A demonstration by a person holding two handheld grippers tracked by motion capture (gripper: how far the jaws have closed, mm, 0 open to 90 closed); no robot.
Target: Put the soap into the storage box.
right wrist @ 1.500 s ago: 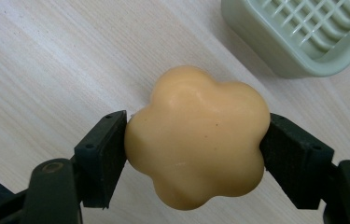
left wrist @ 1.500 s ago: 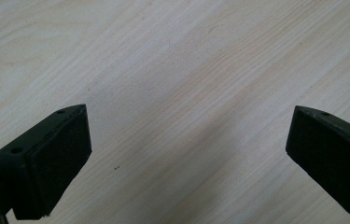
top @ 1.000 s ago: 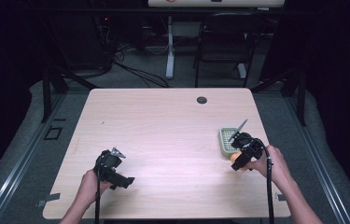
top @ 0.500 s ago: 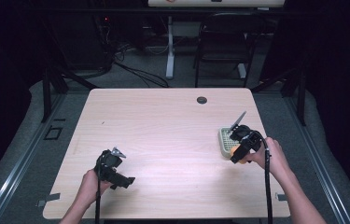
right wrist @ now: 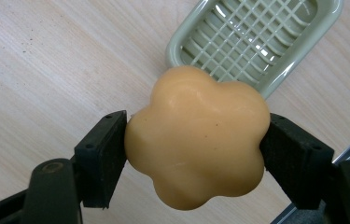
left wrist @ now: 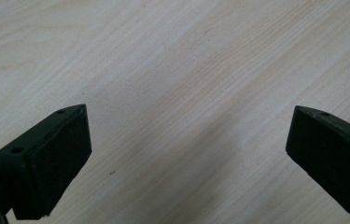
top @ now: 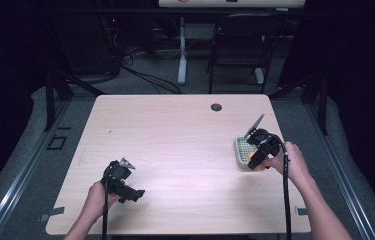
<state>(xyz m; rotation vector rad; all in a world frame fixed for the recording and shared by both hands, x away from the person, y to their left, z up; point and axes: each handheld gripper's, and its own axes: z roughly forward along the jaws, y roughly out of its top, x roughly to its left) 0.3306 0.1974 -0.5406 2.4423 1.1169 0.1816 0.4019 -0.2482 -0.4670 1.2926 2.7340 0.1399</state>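
Note:
An orange flower-shaped soap is clamped between the two black jaws of my right gripper, held above the wooden table. Just beyond it lies a pale green soap dish with a grid insert, empty. In the high view the right gripper hovers at the dish's near right side, a bit of the orange soap peeking under it. My left gripper rests near the table's front left, its jaws wide apart over bare wood, holding nothing.
The light wooden table has a dark round grommet near its far edge. The right table edge runs close beside the soap dish. A chair and cables stand on the floor beyond the table.
The right gripper, carrying the soap, has shifted away from the table's front edge toward the soap dish. The left gripper has stayed where it was.

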